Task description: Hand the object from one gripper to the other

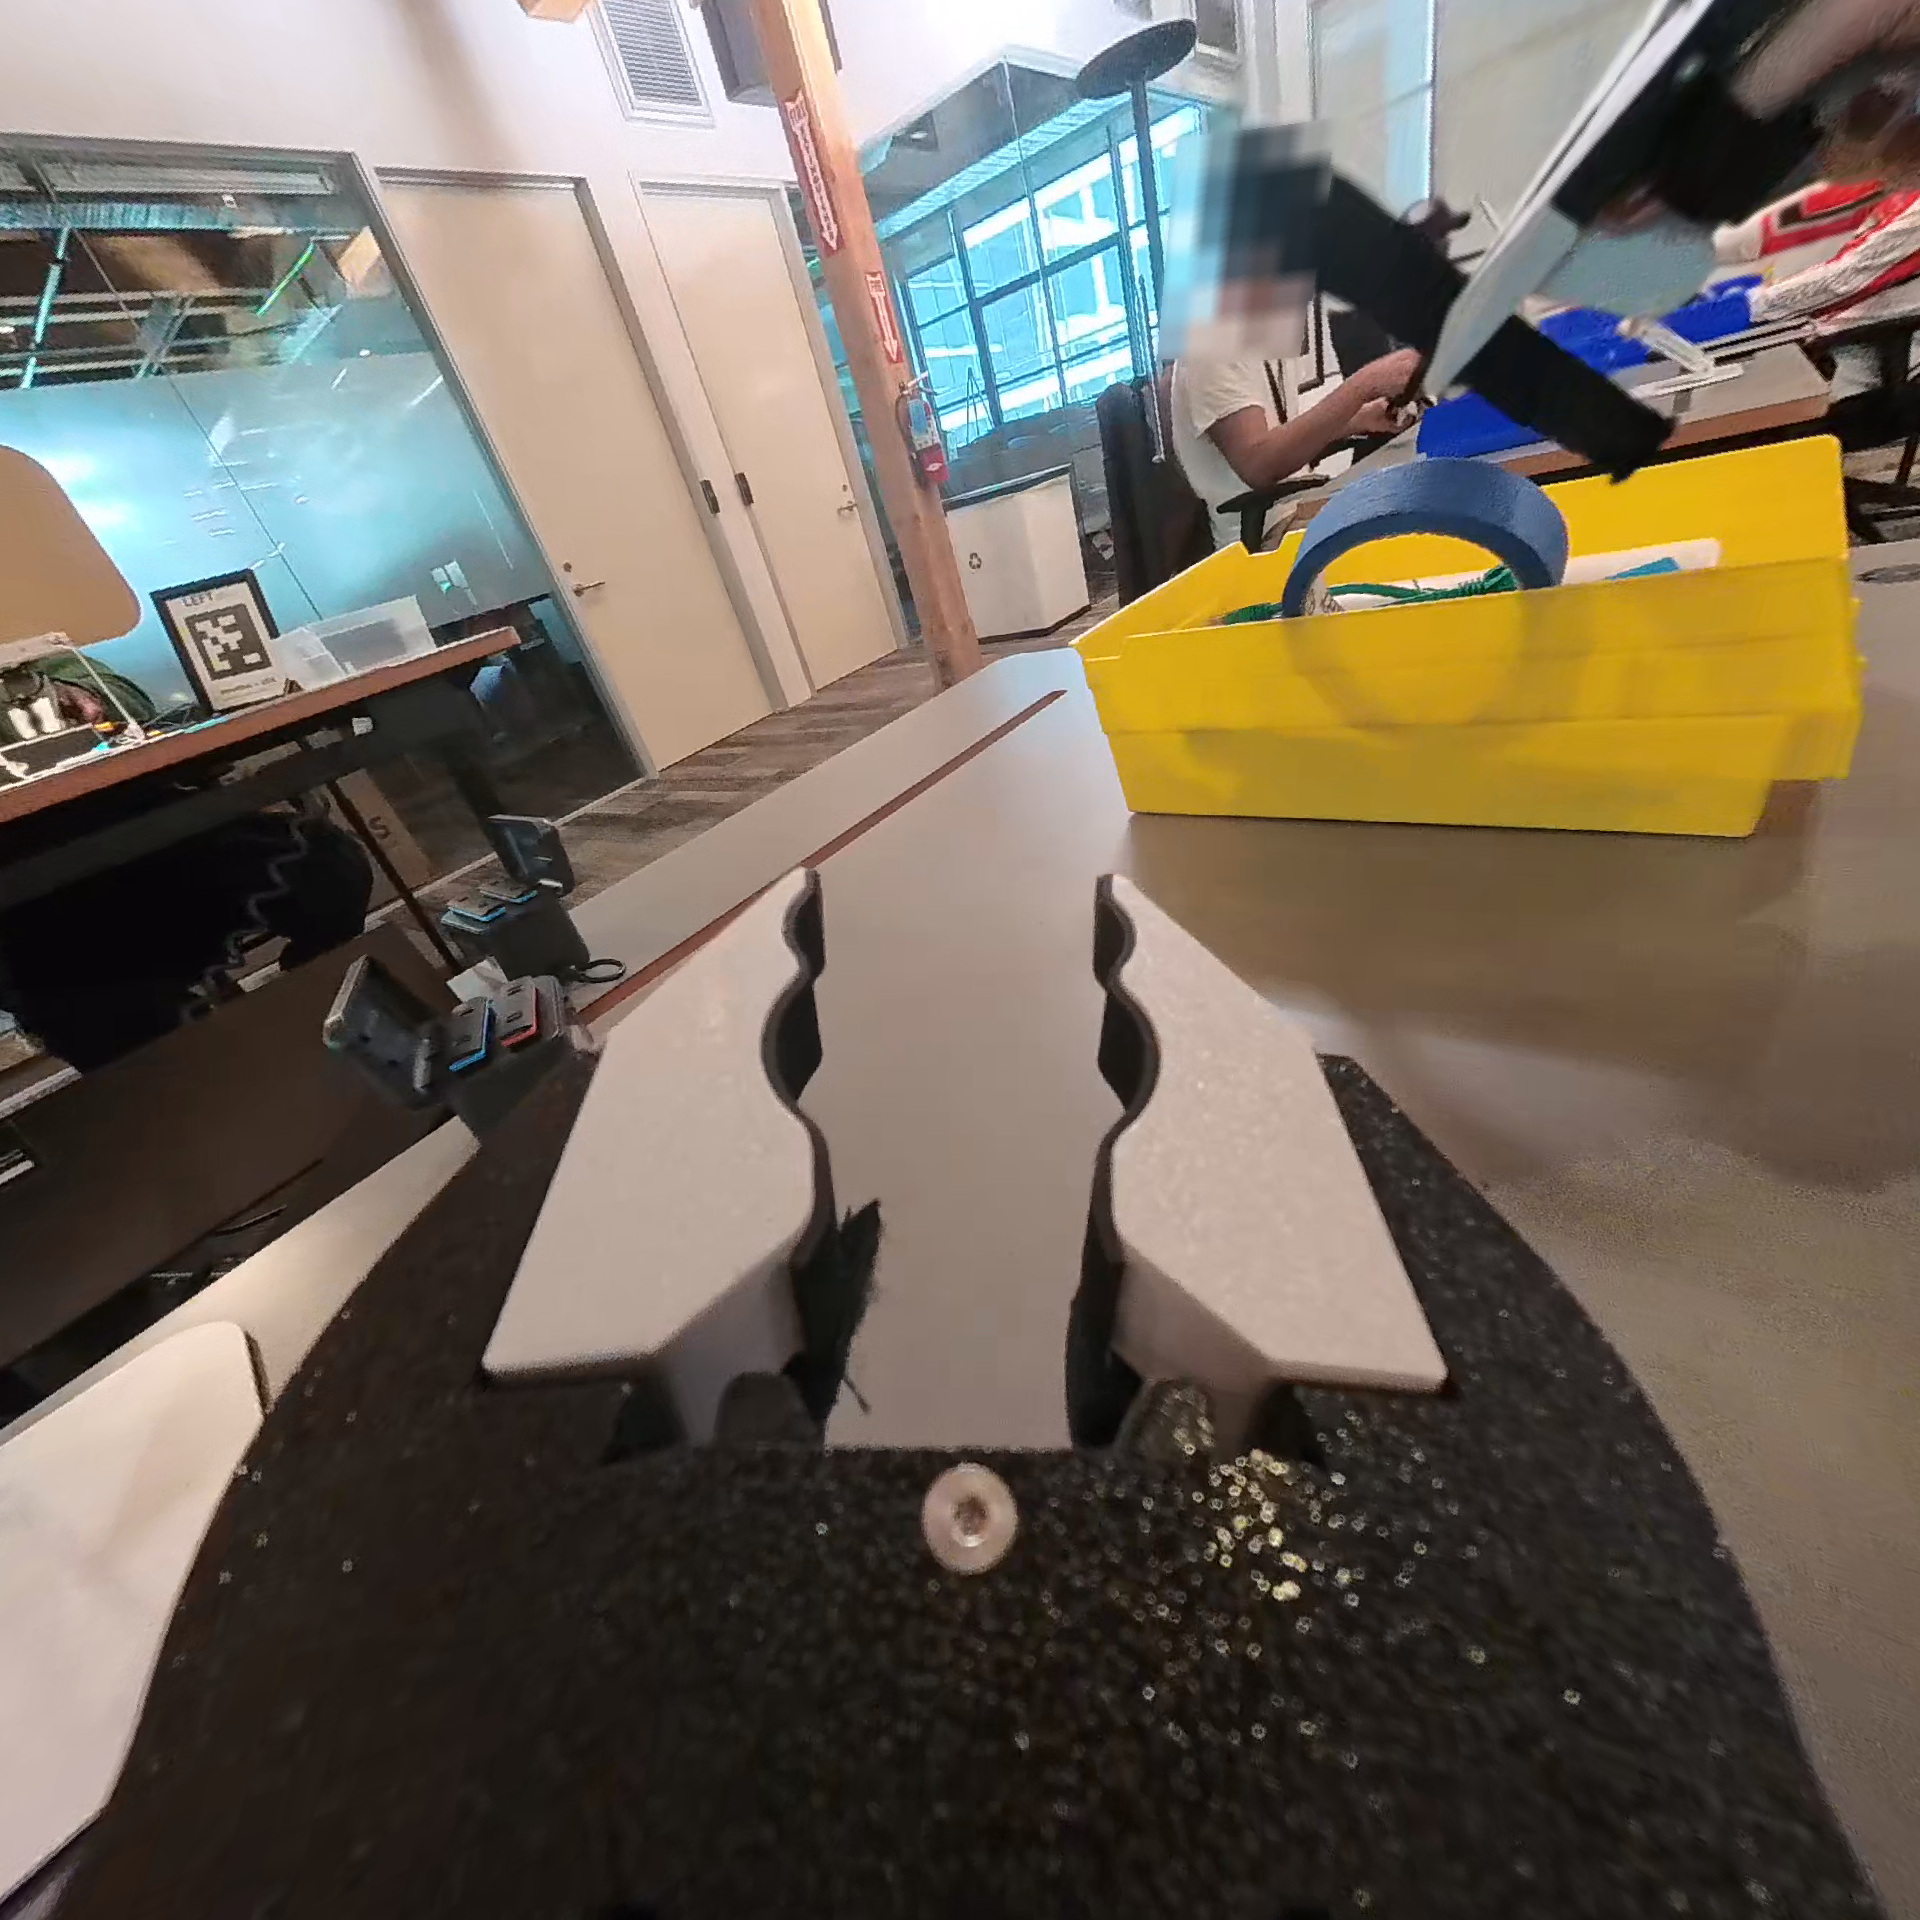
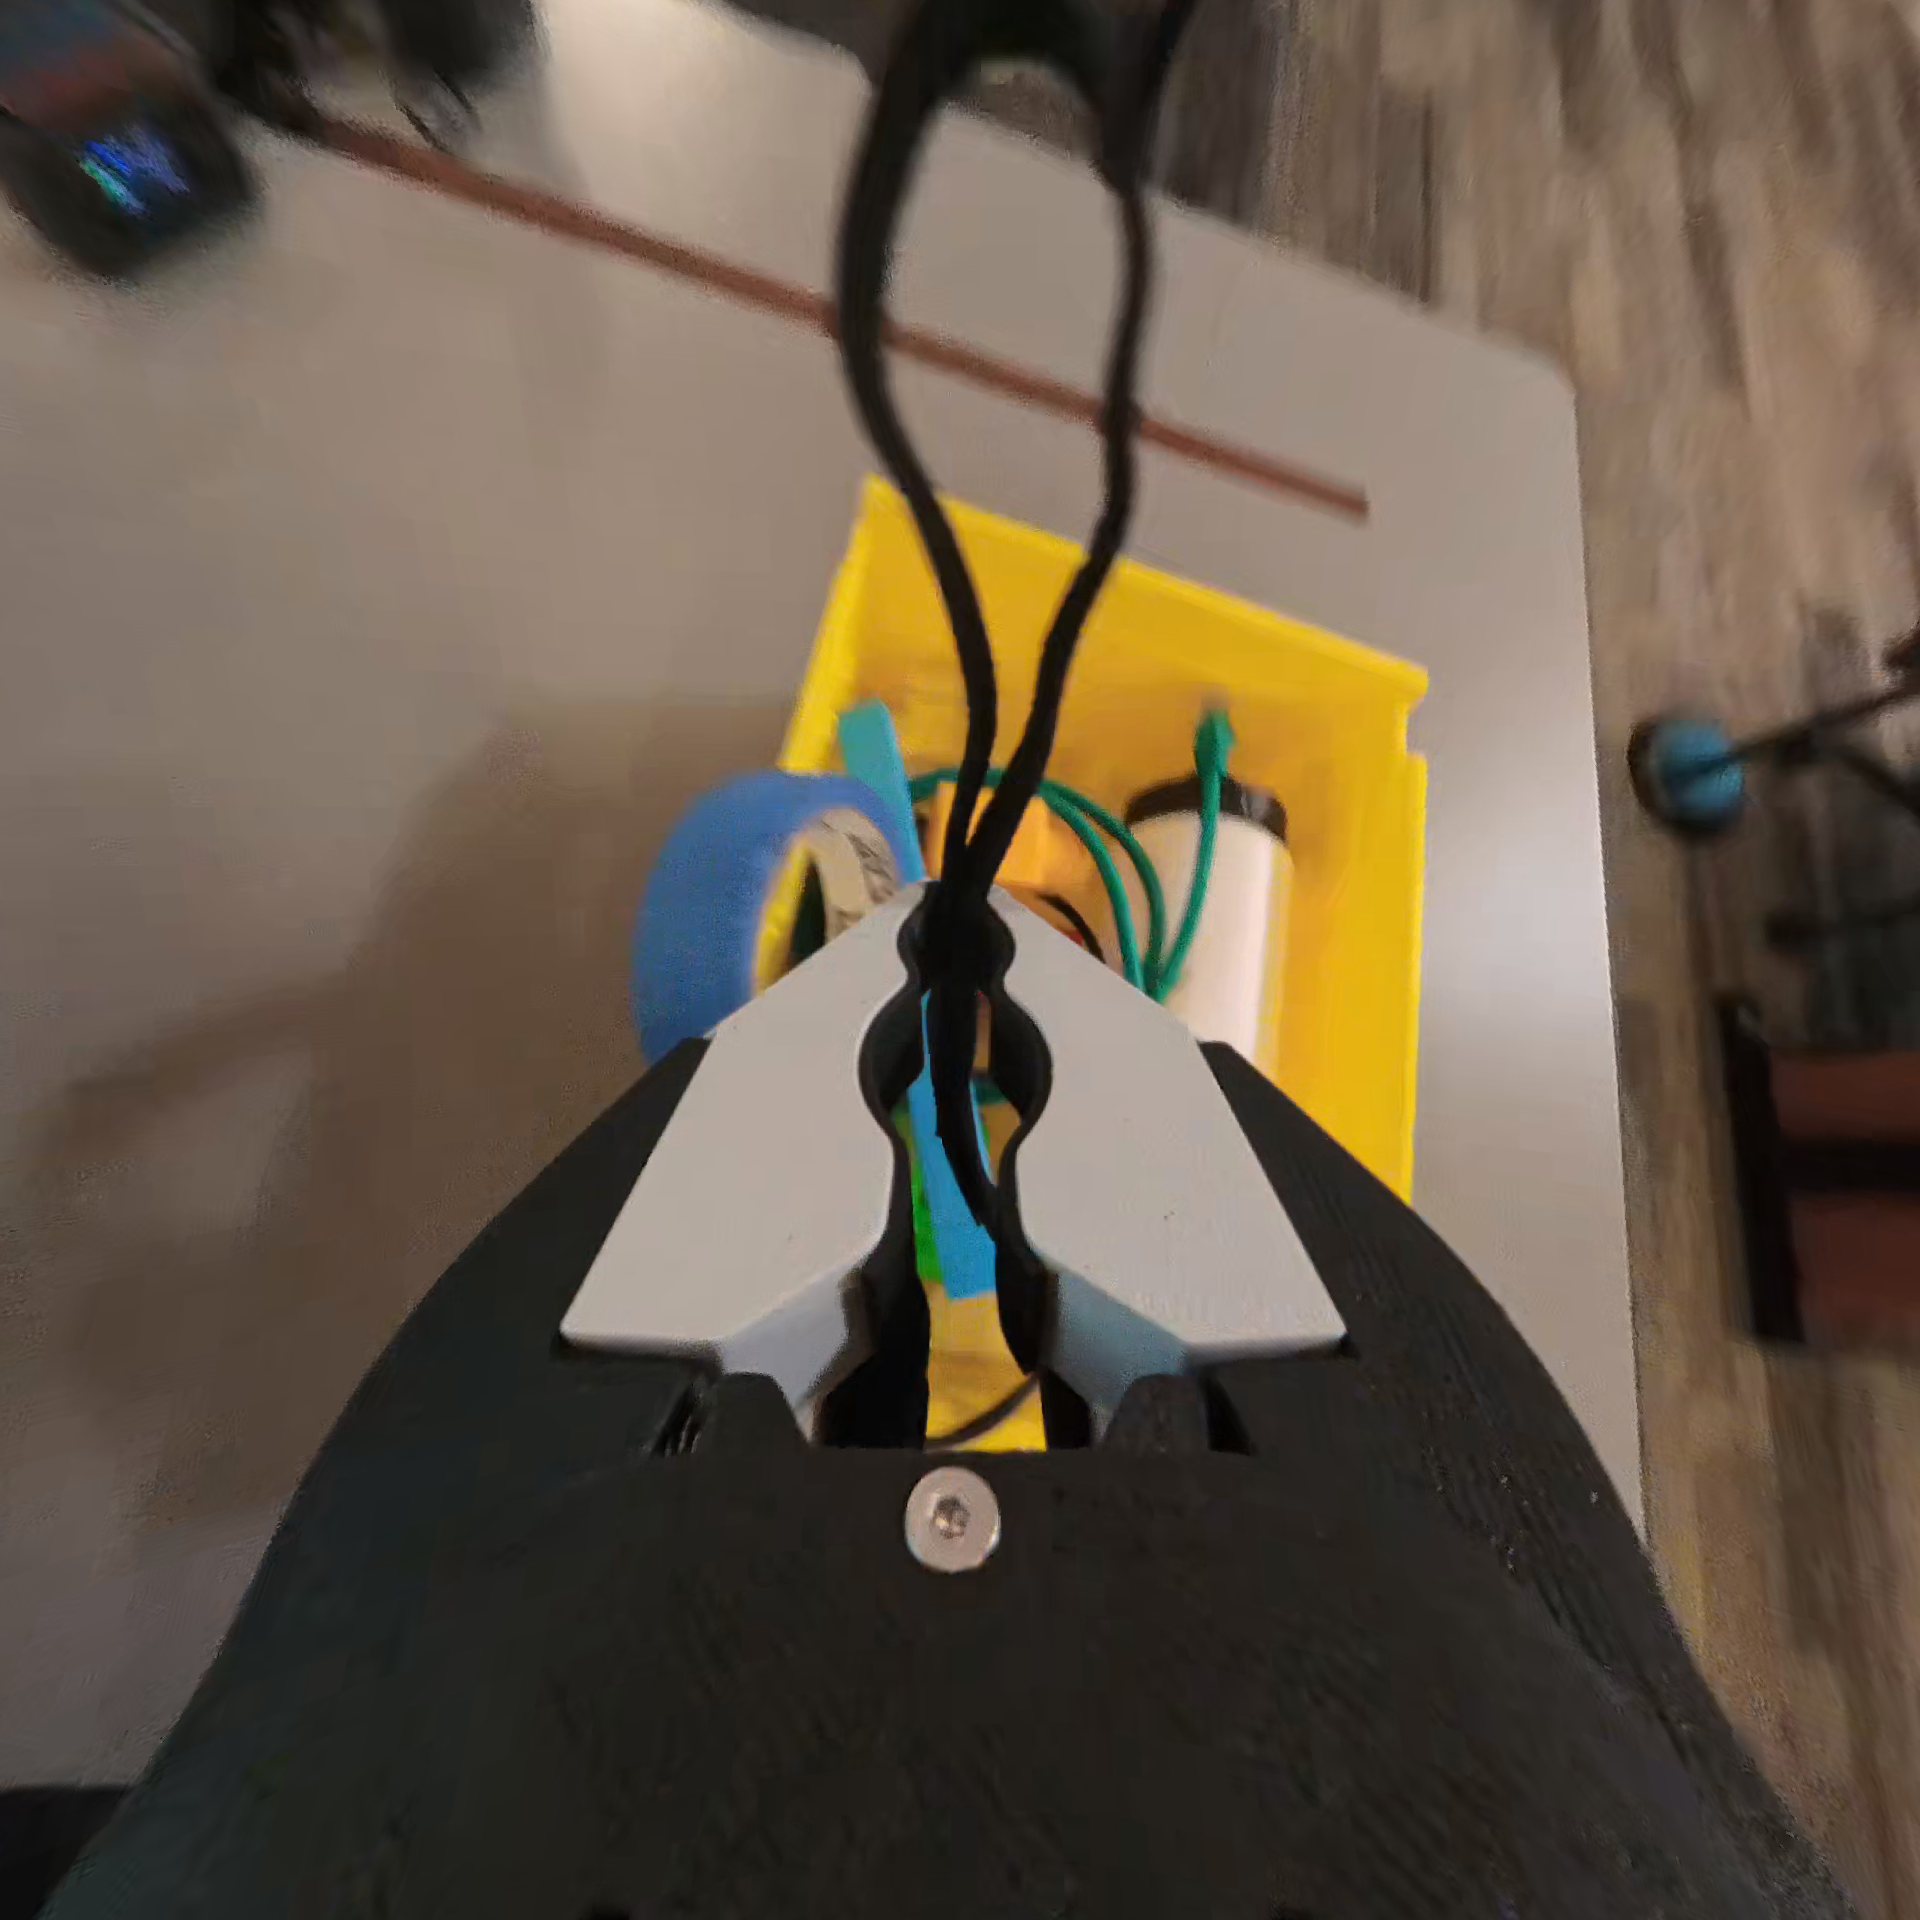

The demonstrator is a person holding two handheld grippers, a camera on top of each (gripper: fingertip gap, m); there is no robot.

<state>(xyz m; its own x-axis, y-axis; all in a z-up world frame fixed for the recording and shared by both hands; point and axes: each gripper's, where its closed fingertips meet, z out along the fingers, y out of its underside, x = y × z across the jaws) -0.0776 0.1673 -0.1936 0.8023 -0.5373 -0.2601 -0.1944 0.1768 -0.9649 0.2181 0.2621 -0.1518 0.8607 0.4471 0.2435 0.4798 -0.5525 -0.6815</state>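
My right gripper [image 2: 958, 920] is shut on a black cord [image 2: 894, 395]; the cord's two strands run forward from the pinched tips and loop away above the yellow bin [image 2: 1351, 935]. The gripper hangs over the bin and points down into it. In the left wrist view the right gripper [image 1: 1538, 343] shows blurred at the upper right, above the bin [image 1: 1455, 748]. My left gripper [image 1: 956, 904] is open and empty, low over the grey table [image 1: 1455, 1039], to the left of the bin and short of it.
The bin holds a blue tape roll [image 2: 717, 904] [image 1: 1434, 530], green wire [image 2: 1174, 883], a white cylinder [image 2: 1236, 935] and light blue strips. The table edge [image 2: 1590, 831] lies right of the bin. A person [image 1: 1236, 447] sits at a far desk. The left gripper's tips are roughly 30 centimetres from the right gripper's.
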